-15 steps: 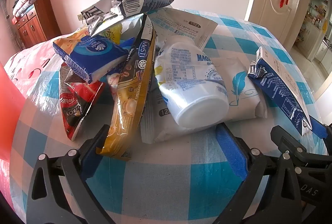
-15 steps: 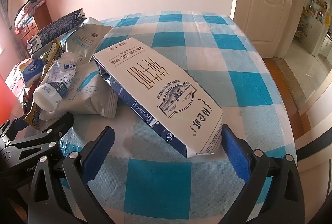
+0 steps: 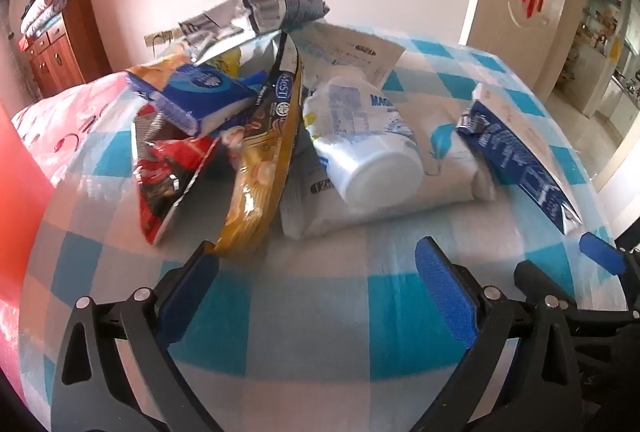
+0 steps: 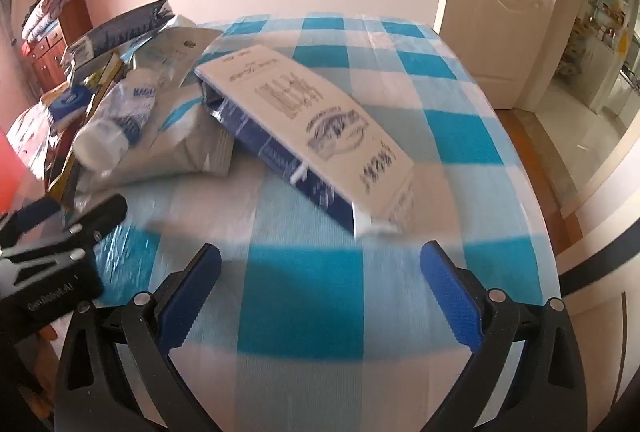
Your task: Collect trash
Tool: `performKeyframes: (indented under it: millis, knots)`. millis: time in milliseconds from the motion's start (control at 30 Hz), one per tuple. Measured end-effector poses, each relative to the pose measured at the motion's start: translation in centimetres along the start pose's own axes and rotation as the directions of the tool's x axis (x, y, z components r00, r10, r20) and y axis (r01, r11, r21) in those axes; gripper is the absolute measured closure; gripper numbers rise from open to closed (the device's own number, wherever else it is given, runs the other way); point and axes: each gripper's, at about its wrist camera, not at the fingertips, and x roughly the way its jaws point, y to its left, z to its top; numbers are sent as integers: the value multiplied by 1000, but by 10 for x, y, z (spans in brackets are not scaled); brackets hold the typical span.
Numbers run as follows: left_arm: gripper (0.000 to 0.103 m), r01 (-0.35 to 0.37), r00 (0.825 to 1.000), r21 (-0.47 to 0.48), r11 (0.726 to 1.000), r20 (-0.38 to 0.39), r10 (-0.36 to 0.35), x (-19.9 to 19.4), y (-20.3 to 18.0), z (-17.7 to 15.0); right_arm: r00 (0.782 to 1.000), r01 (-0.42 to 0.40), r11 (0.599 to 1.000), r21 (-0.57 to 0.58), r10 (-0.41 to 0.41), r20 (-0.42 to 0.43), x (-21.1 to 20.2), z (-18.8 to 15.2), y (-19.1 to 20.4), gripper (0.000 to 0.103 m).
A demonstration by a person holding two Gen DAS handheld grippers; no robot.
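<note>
A pile of trash lies on the blue-and-white checked table (image 3: 312,312). It holds a white plastic bottle (image 3: 368,139) on its side, a white wipes pack (image 3: 452,167) under it, a yellow wrapper (image 3: 264,159), a red wrapper (image 3: 172,175), a blue tissue pack (image 3: 200,91) and a grey pouch (image 3: 256,15) on top. A blue-and-white milk carton (image 4: 312,135) lies flat to the right; it also shows in the left wrist view (image 3: 516,151). My left gripper (image 3: 316,292) is open and empty, just short of the pile. My right gripper (image 4: 320,292) is open and empty, just short of the carton's near end.
An orange-red object (image 3: 16,183) fills the far left edge. A wooden dresser (image 3: 60,43) stands at the back left. A white door (image 4: 492,11) and an open doorway are at the right. The table's edge drops off at the right (image 4: 540,232).
Both grippers have drawn back a little from the trash; the pile and carton now sit farther from the fingertips. Nothing on the table has moved. Both stay open.
</note>
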Motion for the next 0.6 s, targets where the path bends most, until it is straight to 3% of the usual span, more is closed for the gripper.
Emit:
performKeyframes:
  millis: [133, 300, 600]
  knots:
    - [4, 10, 999, 21, 1000, 36, -11, -24, 8, -10, 1000, -8, 1000, 5, 8, 25, -18, -15, 1, 4]
    - [4, 45, 995, 11, 999, 84, -46, -56, 23, -9, 993, 4, 1000, 10, -5, 122, -53, -19, 0, 4]
    - [4, 36, 975, 8, 999, 217, -37, -115, 43, -7, 957, 37, 999, 12, -39, 287, -119, -13, 4, 4]
